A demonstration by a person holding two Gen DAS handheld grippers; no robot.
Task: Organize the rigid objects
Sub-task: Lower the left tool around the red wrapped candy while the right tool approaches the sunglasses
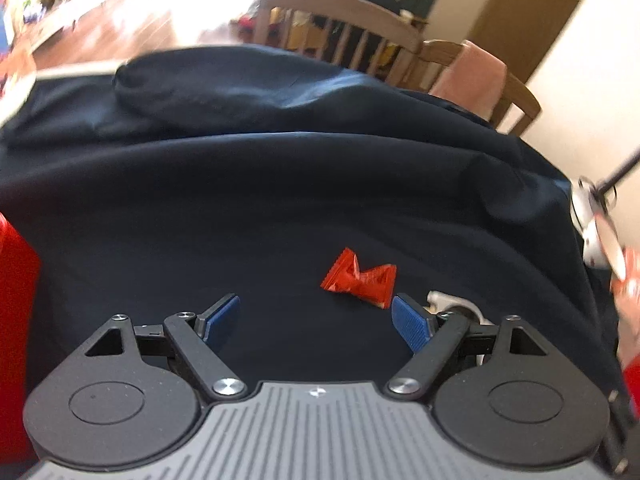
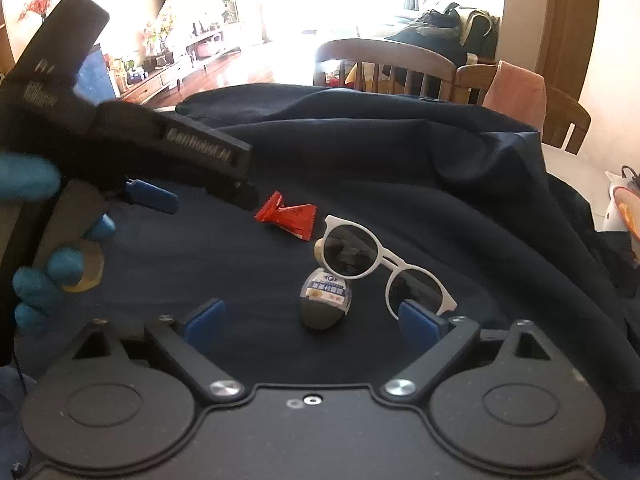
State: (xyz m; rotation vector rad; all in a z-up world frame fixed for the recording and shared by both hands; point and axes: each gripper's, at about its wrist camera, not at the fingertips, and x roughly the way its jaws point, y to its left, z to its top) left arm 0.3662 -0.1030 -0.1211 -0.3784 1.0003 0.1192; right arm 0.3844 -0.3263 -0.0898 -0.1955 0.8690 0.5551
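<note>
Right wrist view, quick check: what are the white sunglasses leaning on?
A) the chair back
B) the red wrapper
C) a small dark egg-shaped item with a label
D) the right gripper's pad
C: the white sunglasses rest tilted on top of the dark egg-shaped item, while the red wrapper lies apart on the dark cloth.

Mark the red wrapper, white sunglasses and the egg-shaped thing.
red wrapper point(image 2: 286, 218), right wrist view, on its pinched middle
white sunglasses point(image 2: 386, 258), right wrist view, on the bridge
egg-shaped thing point(image 2: 326, 300), right wrist view, on its label
</note>
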